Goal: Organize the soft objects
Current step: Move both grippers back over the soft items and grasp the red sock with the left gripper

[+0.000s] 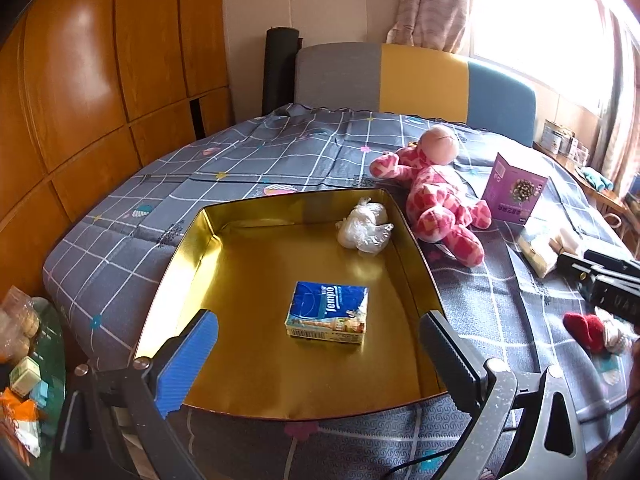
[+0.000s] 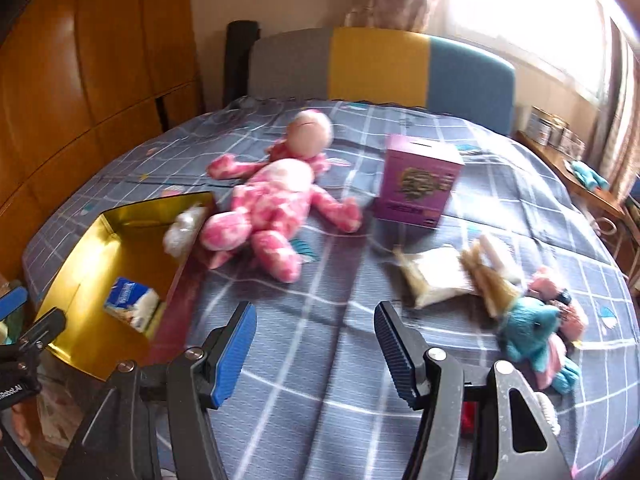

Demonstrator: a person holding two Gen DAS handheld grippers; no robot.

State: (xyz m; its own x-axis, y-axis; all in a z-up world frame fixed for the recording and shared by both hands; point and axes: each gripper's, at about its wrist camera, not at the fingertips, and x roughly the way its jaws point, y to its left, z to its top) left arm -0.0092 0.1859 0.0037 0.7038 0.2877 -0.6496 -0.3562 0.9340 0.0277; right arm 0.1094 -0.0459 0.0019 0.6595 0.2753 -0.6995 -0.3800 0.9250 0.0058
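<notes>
A gold tin tray lies on the bed and holds a blue Tempo tissue pack and a clear plastic bundle. My left gripper is open and empty, just above the tray's near edge. A pink spotted plush lies right of the tray; it also shows in the right wrist view. My right gripper is open and empty above the bedspread. A blue and pink plush lies to its right. A red soft item lies near the right gripper's body.
A purple box stands behind two plastic packs. The bedspread is grey checked, with a grey, yellow and blue headboard. Wooden wardrobes stand left; a cluttered glass table is at lower left.
</notes>
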